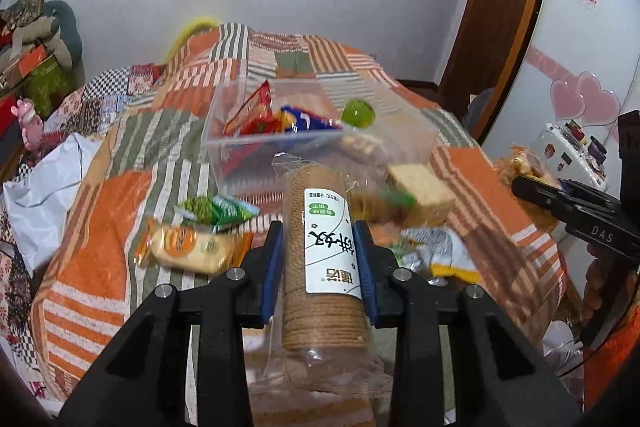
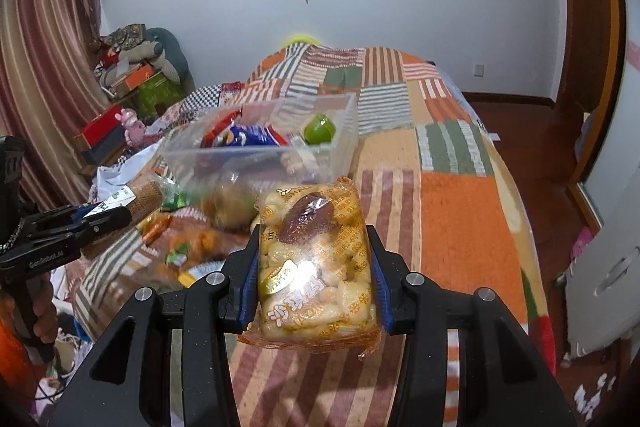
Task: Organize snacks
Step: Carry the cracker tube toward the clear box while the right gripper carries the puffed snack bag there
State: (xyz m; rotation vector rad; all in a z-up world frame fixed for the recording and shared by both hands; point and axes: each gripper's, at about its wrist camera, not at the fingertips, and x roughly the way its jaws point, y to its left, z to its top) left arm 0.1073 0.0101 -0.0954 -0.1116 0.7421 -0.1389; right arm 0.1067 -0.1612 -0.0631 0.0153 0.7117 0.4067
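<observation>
My left gripper (image 1: 322,233) is shut on a long clear sleeve of round brown biscuits (image 1: 322,259) with a white label, held above the bed. My right gripper (image 2: 314,237) is shut on a clear bag of yellow puffed snacks (image 2: 316,267). Ahead of both stands a clear plastic box (image 1: 320,131) on the patchwork blanket, holding red and blue packets and a green ball-like item (image 1: 357,113). Loose snack packets (image 1: 192,241) lie on the blanket in front of the box. The right gripper with its bag also shows in the left wrist view (image 1: 520,175), and the left gripper in the right wrist view (image 2: 132,205).
The bed's patchwork blanket (image 2: 460,227) drops off to a wooden floor (image 2: 532,147) on the right. White bags (image 1: 44,187) and piled boxes sit at the left. A white cabinet (image 2: 608,267) stands at the right edge. A person's hand (image 2: 42,315) holds the left gripper's handle.
</observation>
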